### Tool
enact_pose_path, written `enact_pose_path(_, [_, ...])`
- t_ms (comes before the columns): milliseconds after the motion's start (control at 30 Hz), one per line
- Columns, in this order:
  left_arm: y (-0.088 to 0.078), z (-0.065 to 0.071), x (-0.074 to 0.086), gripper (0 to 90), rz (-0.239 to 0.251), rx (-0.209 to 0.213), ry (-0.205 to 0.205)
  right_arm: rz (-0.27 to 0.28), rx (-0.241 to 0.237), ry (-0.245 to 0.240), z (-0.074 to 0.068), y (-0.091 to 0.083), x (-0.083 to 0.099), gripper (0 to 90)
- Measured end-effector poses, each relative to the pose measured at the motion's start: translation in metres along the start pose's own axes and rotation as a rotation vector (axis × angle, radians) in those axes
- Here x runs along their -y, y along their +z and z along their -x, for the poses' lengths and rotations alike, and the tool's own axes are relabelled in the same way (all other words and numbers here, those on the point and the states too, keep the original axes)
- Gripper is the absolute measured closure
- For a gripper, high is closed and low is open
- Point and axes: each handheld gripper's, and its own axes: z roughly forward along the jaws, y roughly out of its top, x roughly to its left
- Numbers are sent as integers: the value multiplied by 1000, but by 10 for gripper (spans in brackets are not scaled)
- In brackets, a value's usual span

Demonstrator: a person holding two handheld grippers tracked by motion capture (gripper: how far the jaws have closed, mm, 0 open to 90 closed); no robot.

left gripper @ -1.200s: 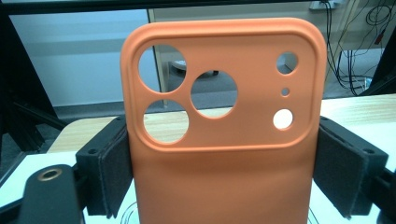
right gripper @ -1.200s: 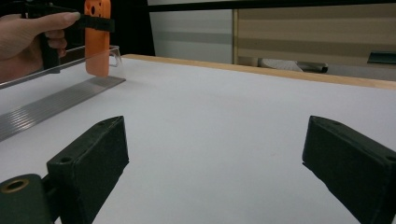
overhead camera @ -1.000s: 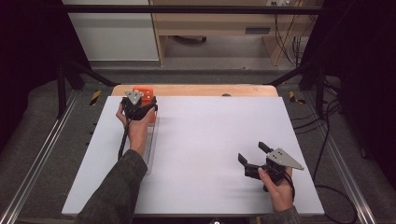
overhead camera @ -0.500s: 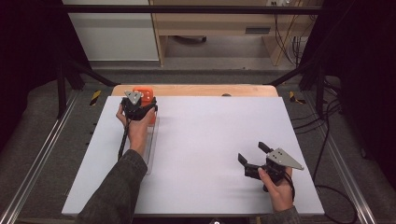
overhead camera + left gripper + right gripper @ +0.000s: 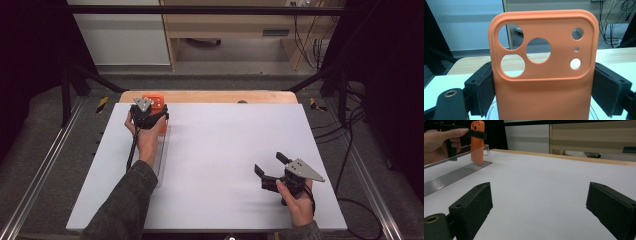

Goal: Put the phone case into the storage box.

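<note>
I've got the left tool clamped on the orange phone case, held upright over the clear tray at abt 10 o'clock on the tabletop, w/ the right tool spread wide, nothing in it, at 4 o'clock.

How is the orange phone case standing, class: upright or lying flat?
Upright. The phone case stands on end in the clear rack, camera holes at the top, with the left gripper clamped on its sides.

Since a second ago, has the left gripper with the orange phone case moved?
No. The left gripper holds the orange phone case at the same spot beside the table's wooden edge.
</note>
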Motion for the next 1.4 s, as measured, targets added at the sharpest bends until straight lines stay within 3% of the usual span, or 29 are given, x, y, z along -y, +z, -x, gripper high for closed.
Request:
enact_pose_path(333, [1, -1, 1, 153, -14, -3, -11, 1, -2, 4, 0, 0, 0, 67])
enact_pose_path(1400, [6, 2, -1, 152, -91, -12, 19, -3, -5, 5, 0, 0, 1, 65])
